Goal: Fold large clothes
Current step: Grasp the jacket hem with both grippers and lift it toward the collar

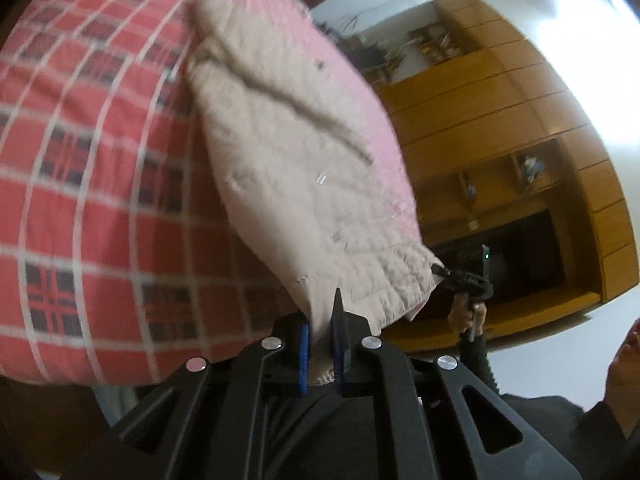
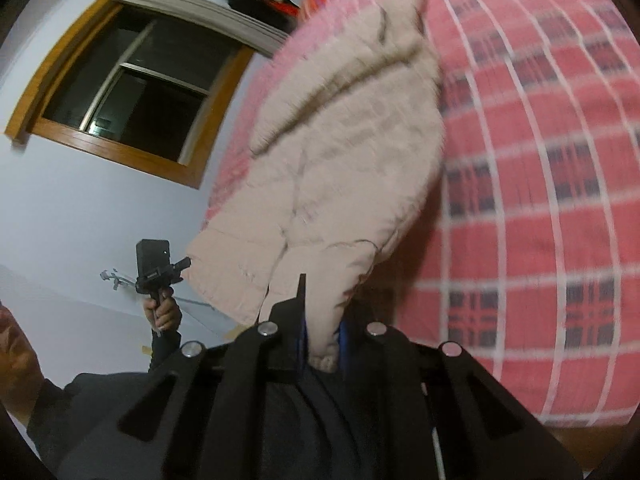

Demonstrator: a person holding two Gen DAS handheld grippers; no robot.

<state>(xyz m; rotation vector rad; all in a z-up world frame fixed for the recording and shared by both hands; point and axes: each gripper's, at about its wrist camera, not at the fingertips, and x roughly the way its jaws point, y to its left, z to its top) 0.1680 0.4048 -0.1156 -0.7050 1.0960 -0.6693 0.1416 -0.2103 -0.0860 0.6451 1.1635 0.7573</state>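
The beige padded jacket (image 1: 288, 152) runs away from both sets of fingers with its long axis pointing toward 11 o'clock in the left wrist view and toward 1 o'clock in the right wrist view, so the coming move turns on both ends of one edge being held while the far, furry end (image 2: 400, 12) lies on the bed. The left gripper (image 1: 322, 344) is pinched onto a ribbed cuff or hem corner, the blue pads pressed against the cloth between them. The right gripper (image 2: 322, 340) is likewise clamped on a cuff-like end of pale fabric that pokes out behind its pads. In the left view the right gripper appears at 3 o'clock, its tip touching the jacket's other near corner, held by a hand (image 1: 468, 314); neither hand looks nearer to the garment than the other. Judging by this, the held edge is lifted and taut, ready to be carried toward the far end. Under the jacket lies a red checked bedspread (image 1: 80, 184) with dark plaid squares. The room shows wooden cabinets (image 1: 500, 120) at 2 o'clock on one side and a wood-framed window (image 2: 132, 84) at 10 o'clock on the other.
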